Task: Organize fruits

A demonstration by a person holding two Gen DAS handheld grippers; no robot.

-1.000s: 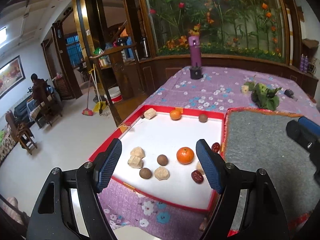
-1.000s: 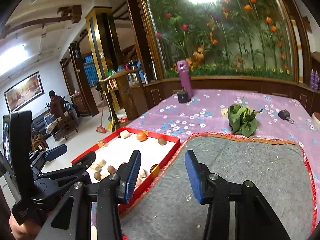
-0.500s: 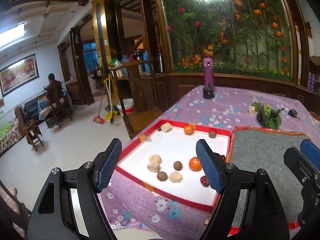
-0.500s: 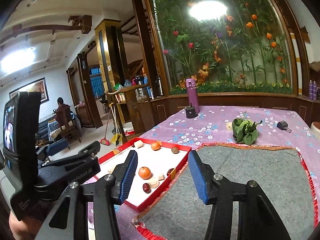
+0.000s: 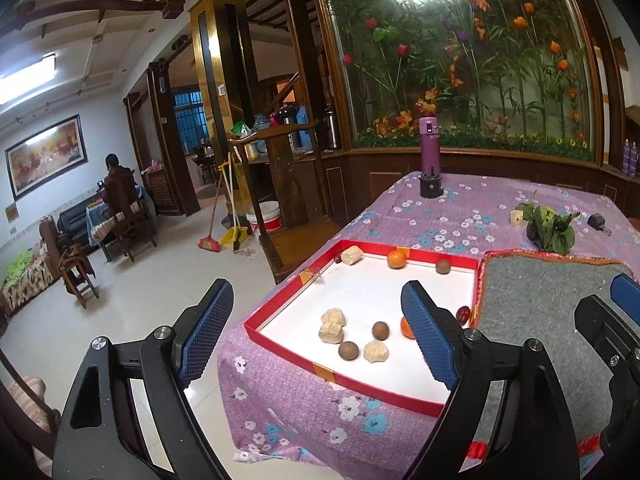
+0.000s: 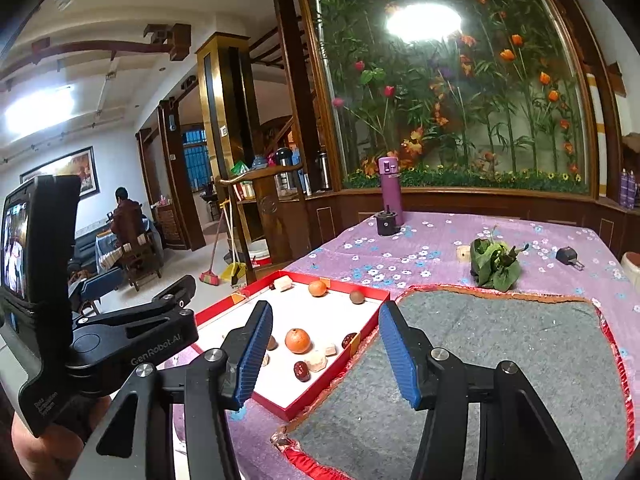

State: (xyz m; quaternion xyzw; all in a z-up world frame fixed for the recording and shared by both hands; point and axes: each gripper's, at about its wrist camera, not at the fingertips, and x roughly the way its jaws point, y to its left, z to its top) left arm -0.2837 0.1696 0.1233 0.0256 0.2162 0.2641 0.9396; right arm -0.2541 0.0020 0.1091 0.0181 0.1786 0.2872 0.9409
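Fruit waiting loose in the red tray, both tongs empty

Fruit sits scattered on the white floor of a shallow red tray [image 5: 280, 342], ahead of and below both tongs. Nearest the left tongs [image 5: 316, 332] lie two brown round fruits [image 5: 380, 330], pale lumpy pieces [image 5: 332, 324] and an orange [image 6: 298, 340] half hidden behind the left tongs' right pad; a dark red date [image 6: 301, 371] lies beside it, just ahead of the right tongs [image 6: 326, 354]. A second orange [image 5: 397, 259] and another brown fruit [image 5: 443, 267] rest by the tray's far wall.

The left tongs stand wide, their jaws having just been opening, with nothing between the pads. The right tongs are part open, nothing held, and hover over the seam between tray and grey felt mat [image 6: 520, 352].

Judging by looks, the oranges are light, firm and prone to roll, so they want a grip across the widest part. The brown fruits are small, probably hard-shelled and slippery. The pale pieces look crumbly and need gentle pressure; the date is small and low, needing pads close to the tray floor.

Beyond the tray, the bench [image 5: 480, 208] wears a purple flowered cloth carrying a purple flask [image 5: 430, 148] and a leafy green bunch [image 6: 494, 266].
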